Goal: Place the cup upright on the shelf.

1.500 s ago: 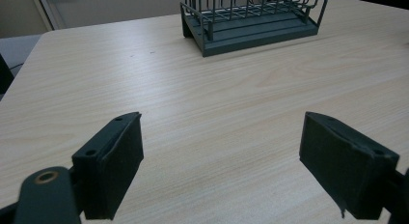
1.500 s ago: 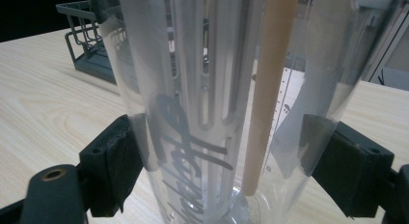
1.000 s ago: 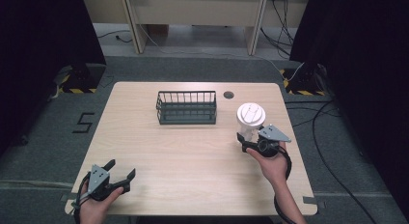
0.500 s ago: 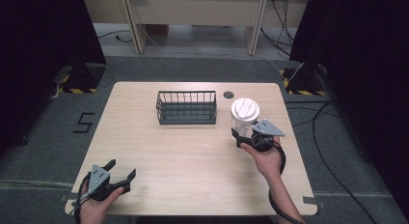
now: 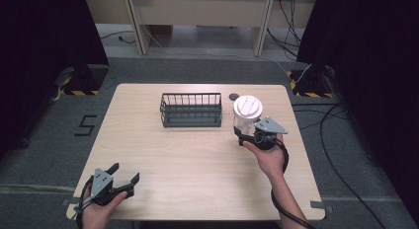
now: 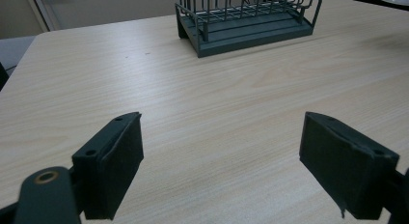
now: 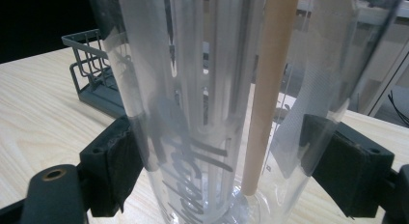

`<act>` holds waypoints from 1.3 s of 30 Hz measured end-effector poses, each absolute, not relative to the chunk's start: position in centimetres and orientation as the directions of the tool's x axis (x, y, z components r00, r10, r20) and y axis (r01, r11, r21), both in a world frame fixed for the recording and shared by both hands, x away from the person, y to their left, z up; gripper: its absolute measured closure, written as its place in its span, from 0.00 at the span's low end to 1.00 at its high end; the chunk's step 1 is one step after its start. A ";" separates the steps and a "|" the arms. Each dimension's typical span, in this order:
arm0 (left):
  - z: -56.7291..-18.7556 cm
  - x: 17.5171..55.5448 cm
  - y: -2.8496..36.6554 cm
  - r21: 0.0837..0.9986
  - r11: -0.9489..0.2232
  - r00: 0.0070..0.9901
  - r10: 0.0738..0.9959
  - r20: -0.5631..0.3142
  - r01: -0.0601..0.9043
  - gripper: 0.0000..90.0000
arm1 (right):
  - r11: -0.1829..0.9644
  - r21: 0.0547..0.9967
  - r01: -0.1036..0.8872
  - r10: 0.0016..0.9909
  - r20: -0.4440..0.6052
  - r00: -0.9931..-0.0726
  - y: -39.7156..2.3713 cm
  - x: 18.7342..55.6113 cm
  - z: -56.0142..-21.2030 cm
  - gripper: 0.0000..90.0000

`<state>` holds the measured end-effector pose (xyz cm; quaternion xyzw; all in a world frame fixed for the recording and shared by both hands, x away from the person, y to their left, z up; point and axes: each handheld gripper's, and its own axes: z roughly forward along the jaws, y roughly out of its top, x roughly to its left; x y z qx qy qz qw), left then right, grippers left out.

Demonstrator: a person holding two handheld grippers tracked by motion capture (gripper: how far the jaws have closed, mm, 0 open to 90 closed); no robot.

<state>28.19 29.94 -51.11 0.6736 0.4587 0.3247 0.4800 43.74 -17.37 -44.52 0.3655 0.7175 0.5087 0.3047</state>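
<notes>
My right gripper (image 5: 243, 132) is shut on a clear plastic cup (image 5: 243, 121) with a white lid (image 5: 248, 107), right of the table's middle and, it seems, just off the table top. In the right gripper view the cup (image 7: 202, 89) stands upright between both pads of that gripper (image 7: 222, 166), with a tan straw (image 7: 270, 89) and pale printed lettering inside. My left gripper (image 5: 126, 172) rests open near the front left corner. In the left gripper view, bare wood lies between the wide-apart jaws of my left gripper (image 6: 222, 156).
A dark wire rack (image 5: 190, 110) stands empty at the middle back of the wooden table (image 5: 197, 160), just left of the cup. A small black disc (image 5: 233, 96) lies behind the cup. The rack (image 6: 246, 21) is far ahead of my left gripper.
My right gripper has carried the cup to the left and farther from the person, closer to the rack, and seemingly upward. The left gripper has stayed where it was.
</notes>
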 end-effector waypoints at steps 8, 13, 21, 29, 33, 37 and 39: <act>-51.1 28.2 29.9 0.944 -0.119 0.370 0.929 -0.003 0.306 0.17 | 0.212 0.954 0.213 0.833 -0.062 -0.549 -16.7 44.3 -44.2 0.21; -51.1 28.2 29.9 0.945 -0.119 0.372 0.928 -0.004 0.306 0.17 | 0.209 0.955 0.211 0.834 -0.061 -0.549 -16.3 44.6 -44.0 0.21; -51.1 28.2 29.8 0.944 -0.119 0.373 0.928 -0.004 0.307 0.17 | 0.206 0.957 0.203 0.829 -0.060 -0.556 -15.6 45.0 -43.5 0.21; -51.1 28.2 29.8 0.944 -0.120 0.375 0.927 -0.004 0.306 0.17 | 0.206 0.958 0.198 0.827 -0.062 -0.559 -14.9 45.7 -43.1 0.21; -51.1 28.2 29.7 0.945 -0.120 0.377 0.926 -0.004 0.305 0.17 | 0.204 0.959 0.198 0.826 -0.059 -0.561 -14.5 45.9 -42.9 0.21; -51.1 28.2 29.7 0.945 -0.122 0.379 0.925 -0.003 0.304 0.17 | 0.201 0.959 0.199 0.826 -0.057 -0.561 -14.2 46.2 -42.8 0.21; -51.1 28.2 29.7 0.945 -0.122 0.380 0.925 -0.004 0.304 0.17 | 0.202 0.959 0.198 0.825 -0.058 -0.562 -14.1 46.3 -42.8 0.21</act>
